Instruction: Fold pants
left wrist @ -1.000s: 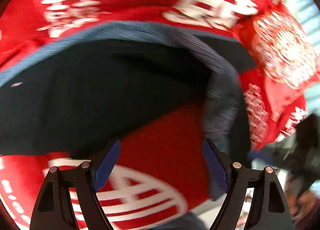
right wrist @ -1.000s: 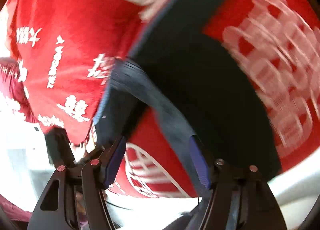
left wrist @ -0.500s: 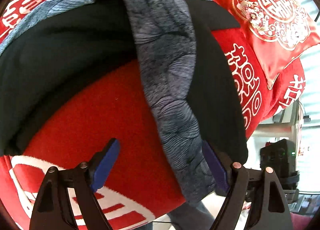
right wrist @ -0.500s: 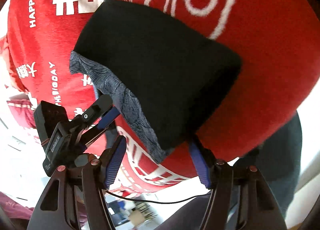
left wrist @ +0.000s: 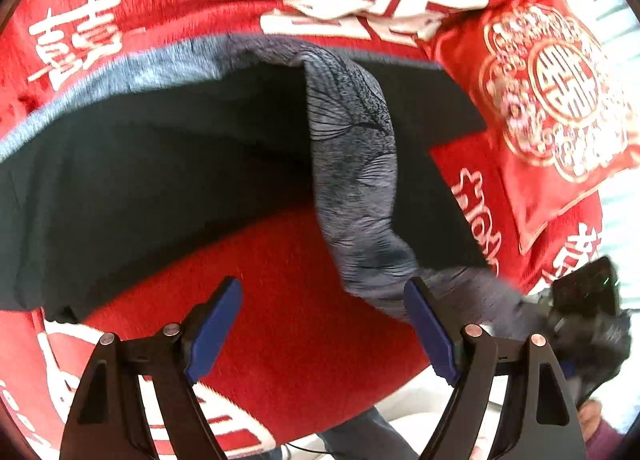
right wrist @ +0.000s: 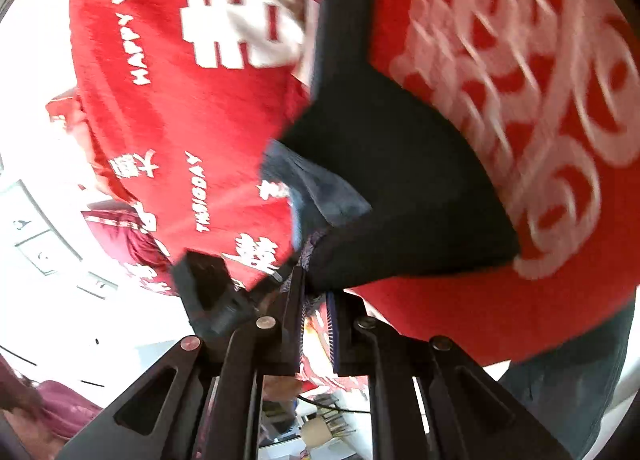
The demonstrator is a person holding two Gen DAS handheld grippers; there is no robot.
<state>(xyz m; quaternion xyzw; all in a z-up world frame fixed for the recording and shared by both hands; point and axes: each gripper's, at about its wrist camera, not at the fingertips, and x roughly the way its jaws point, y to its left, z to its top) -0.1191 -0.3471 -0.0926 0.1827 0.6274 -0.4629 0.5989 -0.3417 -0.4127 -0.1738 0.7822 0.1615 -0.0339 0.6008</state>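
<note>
Black pants (left wrist: pixel 160 163) with a grey patterned band (left wrist: pixel 352 163) lie on a red blanket (left wrist: pixel 280 340). My left gripper (left wrist: pixel 322 288) hangs open over the blanket just in front of the pants, with nothing between its fingers. The band's near end stretches to the lower right, where the right gripper (left wrist: pixel 584 320) shows as a dark blur. In the right wrist view the right gripper (right wrist: pixel 314 284) is closing its jaws, and a near corner of the pants (right wrist: pixel 400 187) is pinched at its fingertips. The picture is blurred.
A red cushion with a gold emblem (left wrist: pixel 560 99) lies at the blanket's right side. The blanket's edge runs close in front of both grippers, with bright floor below. A person's dark trouser leg (right wrist: pixel 560 400) stands at that edge.
The right jaws have gone from wide apart to nearly together on the pants' near corner. The grey band's end has been drawn towards the lower right of the left wrist view.
</note>
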